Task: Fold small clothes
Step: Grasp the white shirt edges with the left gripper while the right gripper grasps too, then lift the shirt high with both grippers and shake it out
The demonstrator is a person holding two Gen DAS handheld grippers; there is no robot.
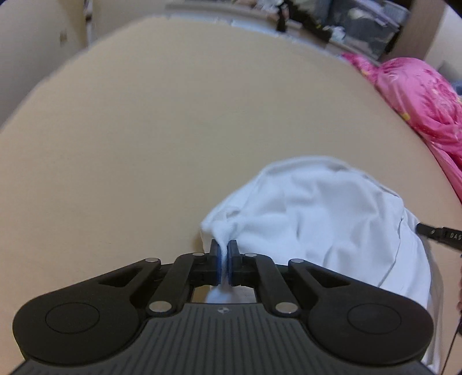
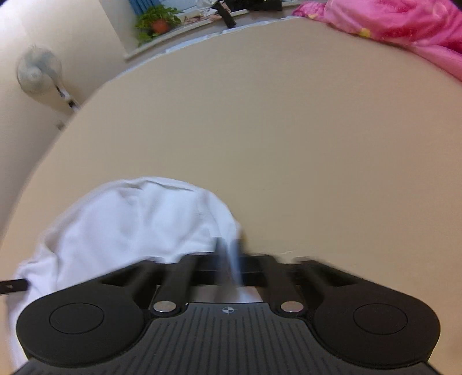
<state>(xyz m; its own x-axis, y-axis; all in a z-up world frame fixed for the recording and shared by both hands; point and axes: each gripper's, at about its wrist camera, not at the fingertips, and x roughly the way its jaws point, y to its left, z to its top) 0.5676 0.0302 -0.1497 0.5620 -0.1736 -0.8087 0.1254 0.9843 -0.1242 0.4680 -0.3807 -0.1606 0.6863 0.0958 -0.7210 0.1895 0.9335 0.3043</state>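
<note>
A small white garment (image 1: 323,213) lies crumpled on a beige surface (image 1: 144,129). In the left wrist view my left gripper (image 1: 224,249) is shut on a bunched corner of it at its left side. The other gripper's tip (image 1: 439,235) shows at the cloth's right edge. In the right wrist view the white garment (image 2: 130,225) lies to the left, and my right gripper (image 2: 229,251) is blurred with its jaws together on the cloth's right edge. The left gripper's tip (image 2: 13,285) shows at the far left.
A pink quilt (image 1: 424,106) is heaped at the right of the surface and shows in the right wrist view (image 2: 404,20) at the back right. Storage boxes (image 1: 366,26), a potted plant (image 2: 158,23) and a fan (image 2: 37,70) stand beyond the surface.
</note>
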